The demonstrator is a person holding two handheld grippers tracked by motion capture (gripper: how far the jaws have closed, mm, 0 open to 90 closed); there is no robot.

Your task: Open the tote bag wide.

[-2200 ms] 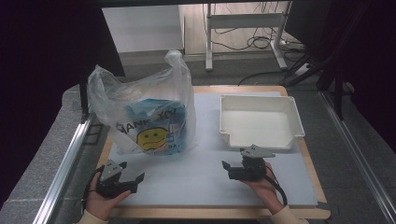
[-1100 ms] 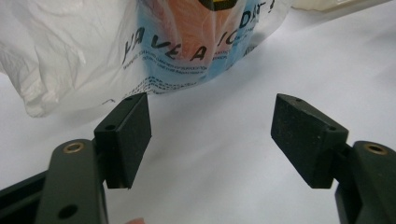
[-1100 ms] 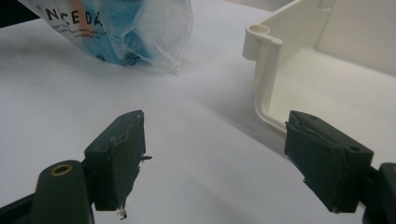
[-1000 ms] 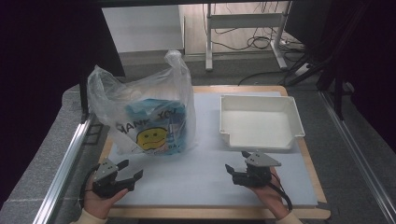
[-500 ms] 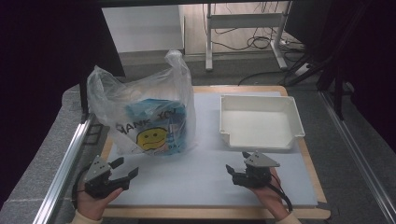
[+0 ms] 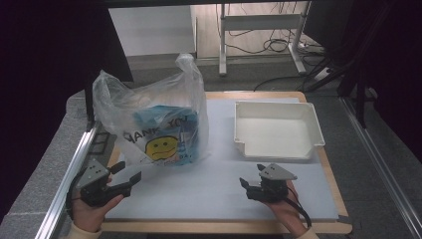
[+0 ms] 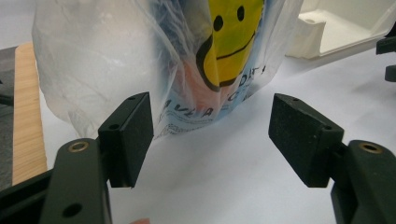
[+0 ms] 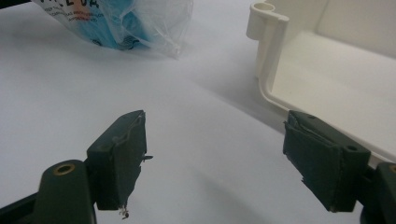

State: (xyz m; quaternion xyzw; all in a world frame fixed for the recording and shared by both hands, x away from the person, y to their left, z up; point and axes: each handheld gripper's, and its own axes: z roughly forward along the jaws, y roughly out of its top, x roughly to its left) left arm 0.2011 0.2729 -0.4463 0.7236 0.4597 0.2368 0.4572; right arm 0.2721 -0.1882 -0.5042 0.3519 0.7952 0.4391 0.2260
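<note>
The thin, see-through plastic bag with a yellow smiley face (image 6: pixel 154 127) stands tall on the pale grey table mat (image 6: pixel 214 191); its long way goes up, w/ a bunched knot on top; soft, crinkly skin, w/ blue packs inside that can't be read well.

The left black two-jaw gripper (image 6: pixel 127 180) is just beside the bag's front-left bottom corner, pointing at it; in the left gripper view the bag (image 7: pixel 187 60) sits straight ahead, a bit off to one side of the gap. Jaws stand wide apart, nothing between them; flat, rough black pads (image 7: pixel 128 135).

The right black two-jaw gripper (image 6: pixel 249 186) lies well apart from the bag, in front of the white, hard plastic tray w/ low walls (image 6: pixel 311 124); jaws also wide apart & empty. Tray sits right of the bag; looks empty, smooth, square-ish w/ round corners.

So the left one is nearer the bag; I'd guess it goes forward first to pinch the loose plastic; floppy stuff, may slip or fold.
</note>
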